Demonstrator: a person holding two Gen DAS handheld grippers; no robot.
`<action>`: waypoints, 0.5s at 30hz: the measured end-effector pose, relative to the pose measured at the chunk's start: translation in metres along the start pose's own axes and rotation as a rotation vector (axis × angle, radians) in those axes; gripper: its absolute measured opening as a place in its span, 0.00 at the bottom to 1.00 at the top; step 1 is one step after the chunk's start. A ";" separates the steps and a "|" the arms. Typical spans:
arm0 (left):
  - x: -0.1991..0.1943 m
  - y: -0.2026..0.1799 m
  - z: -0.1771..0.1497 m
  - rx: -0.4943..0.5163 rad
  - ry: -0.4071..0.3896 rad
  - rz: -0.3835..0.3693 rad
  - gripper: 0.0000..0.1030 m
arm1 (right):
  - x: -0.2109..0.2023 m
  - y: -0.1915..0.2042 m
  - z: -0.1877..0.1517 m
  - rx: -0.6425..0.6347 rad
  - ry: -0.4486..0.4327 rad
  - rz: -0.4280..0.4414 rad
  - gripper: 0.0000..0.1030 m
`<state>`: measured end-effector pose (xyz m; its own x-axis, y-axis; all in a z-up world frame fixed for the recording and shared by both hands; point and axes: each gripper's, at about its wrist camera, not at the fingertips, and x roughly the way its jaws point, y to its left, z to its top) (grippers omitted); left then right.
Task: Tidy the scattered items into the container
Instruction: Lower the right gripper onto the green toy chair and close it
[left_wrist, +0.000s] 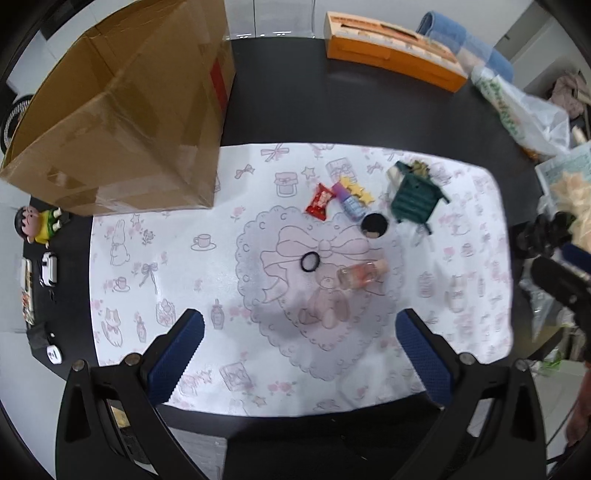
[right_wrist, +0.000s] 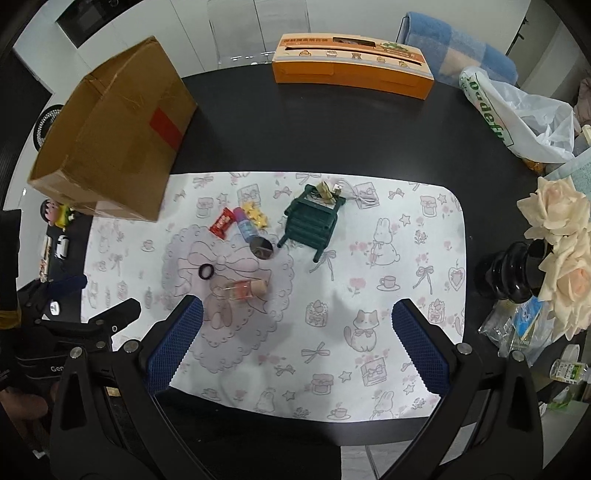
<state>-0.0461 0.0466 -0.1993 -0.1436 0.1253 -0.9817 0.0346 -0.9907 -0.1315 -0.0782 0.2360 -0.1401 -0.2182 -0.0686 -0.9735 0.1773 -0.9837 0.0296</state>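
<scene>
Both pairs of blue, textured fingers are spread wide with nothing between them: the left gripper and the right gripper each hang above a white placemat printed with pink bows, rabbits and cats. On that mat lie one small dark green slatted container, tipped on its side with something gold at its mouth, one red foil sweet wrapper, one purple-and-blue tube, one cluster of yellow star shapes, one round dark disc, one black hair loop, and one clear glass vial with a cork-coloured cap lying flat on the heart motif. All sit close together left of the container. The mat covers a glossy black table, which also carries one brown cardboard box, one long orange carton, one crumpled plastic bag and cream fabric roses.
</scene>
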 end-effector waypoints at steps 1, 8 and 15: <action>0.004 0.000 0.000 0.001 0.003 -0.003 1.00 | 0.005 -0.001 -0.001 0.002 0.003 -0.001 1.00; 0.046 -0.004 -0.002 0.055 0.022 -0.024 1.00 | 0.042 -0.014 -0.003 0.044 0.011 0.030 1.00; 0.080 -0.008 -0.007 0.071 0.058 -0.043 1.00 | 0.074 -0.022 -0.003 0.049 0.045 0.018 1.00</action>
<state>-0.0509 0.0644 -0.2774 -0.0864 0.1687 -0.9819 -0.0407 -0.9853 -0.1657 -0.0951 0.2531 -0.2136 -0.1721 -0.0798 -0.9818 0.1328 -0.9895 0.0571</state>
